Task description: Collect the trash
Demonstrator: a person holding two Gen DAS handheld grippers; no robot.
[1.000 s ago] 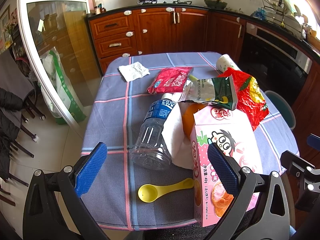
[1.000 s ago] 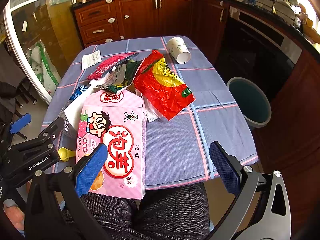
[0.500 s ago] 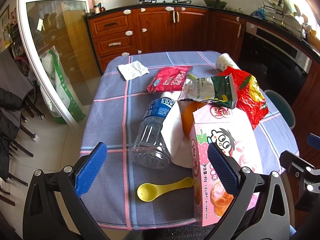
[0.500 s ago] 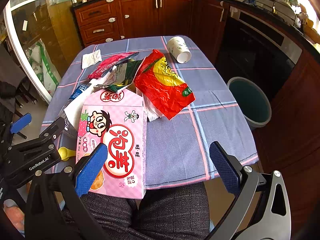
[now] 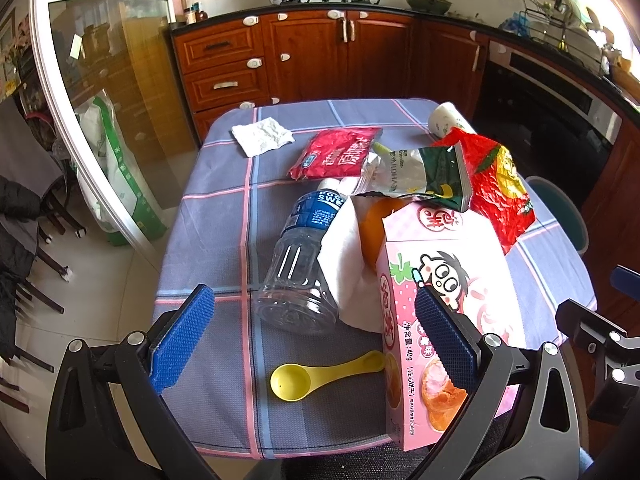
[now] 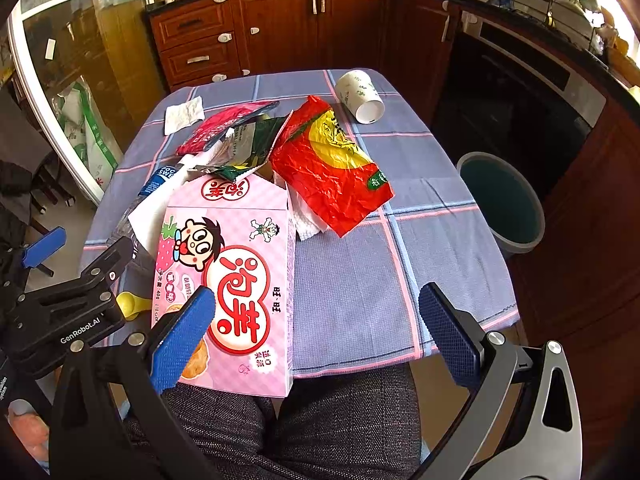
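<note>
Trash lies piled mid-worktop (image 5: pixel 216 216): bottle (image 5: pixel 300 264), pink box (image 6: pixel 232 280), red wrapper (image 6: pixel 332 172); your left tool (image 5: pixel 308 336) and right tool (image 6: pixel 316 328) hover released, nothing grasped; judged pre-grasp; next, close on one item, carry it to the bin (image 6: pixel 500 204).

Change is slight. The left gripper (image 5: pixel 311 292) has shifted a little. In its wrist view the whole scene now sits a touch higher and further left than a second ago. This is clearest on the yellow spoon (image 5: pixel 316 374), the plastic bottle (image 5: pixel 298 264) and the crumpled napkin (image 5: pixel 262 136). In the right wrist view the paper cup (image 6: pixel 360 96) sits marginally higher in frame. No item has moved relative to another.
</note>
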